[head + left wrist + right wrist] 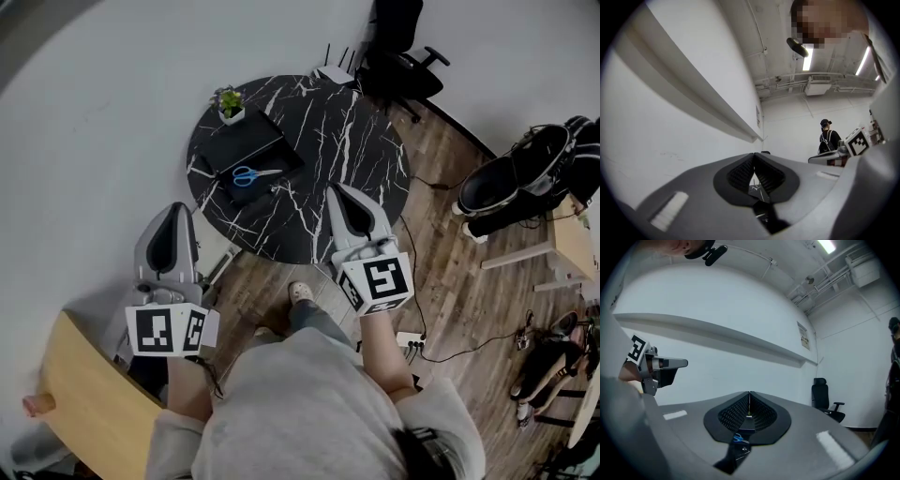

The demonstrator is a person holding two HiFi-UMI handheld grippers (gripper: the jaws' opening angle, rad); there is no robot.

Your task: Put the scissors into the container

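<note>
Jaws on both grippers are pressed shut with nothing between them: the left gripper (753,159) and the right gripper (749,397) each show their ribbed pads meeting at the tip. Both hang short of the bench (356,141), well apart from anything on it.

Ahead of the jaws, between the two grippers and a little nearer the left one's line, lie the scissors (255,174). They rest flat on the near part of the container (246,141), a flat black rectangle; whether they sit inside it or on a lid I cannot tell. Beyond it, at the far rim, stands a plant (230,101).

The scissors have pale blue loop handles and bright, slim blades that look closed, with the handles pointing left of the jaws and the blades right. They are probably light and stiff, with slick metal blades. Lying flat, they give little to bite on, so the best hold is likely across the plastic handles or the pivot, with the jaws coming down from above.
</note>
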